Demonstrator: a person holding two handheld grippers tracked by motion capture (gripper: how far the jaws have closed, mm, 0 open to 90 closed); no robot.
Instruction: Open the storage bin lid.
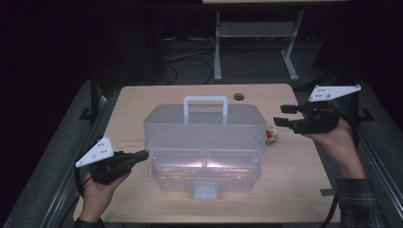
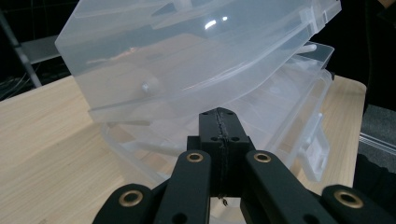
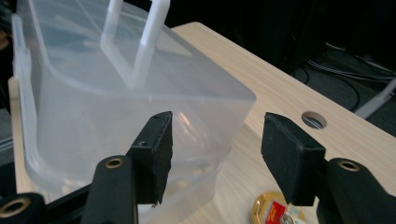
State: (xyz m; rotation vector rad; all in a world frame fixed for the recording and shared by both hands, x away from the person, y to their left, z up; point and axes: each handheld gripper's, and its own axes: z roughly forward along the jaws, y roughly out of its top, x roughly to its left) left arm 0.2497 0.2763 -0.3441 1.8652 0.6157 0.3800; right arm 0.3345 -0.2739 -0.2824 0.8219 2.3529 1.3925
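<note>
In the high view, a translucent plastic box (image 1: 205, 147) is seen in the middle of a wooden table (image 1: 138, 102), its lid (image 1: 205, 126) raised at the front and tilted back, a white handle (image 1: 205, 108) standing on top and a latch tab (image 1: 206, 189) hanging at the near edge. The left gripper (image 1: 140, 156) is held at the box's near left corner, its tip just beside the gap under the lid; whether it touches cannot be told here. The right gripper (image 1: 281, 115) is held above the table's right side, apart from the lid's right end. A small round yellow-and-red object (image 1: 271, 136) lies just beside the box's right wall. A cable hole (image 1: 238, 96) is seen near the far edge. Bare table is left on both sides and in front of the box.

In the left gripper view, the jaws of the left gripper (image 2: 219, 122) are seen pressed together with nothing between them, directly under the lifted lid (image 2: 187, 51) and over the open base (image 2: 289, 116).

In the right gripper view, the jaws of the right gripper (image 3: 217, 149) are seen spread wide apart, empty, facing the lid's rounded corner (image 3: 140, 116). The round object (image 3: 275, 210) lies on the table below the right jaw, with the cable hole (image 3: 314, 120) beyond.
</note>
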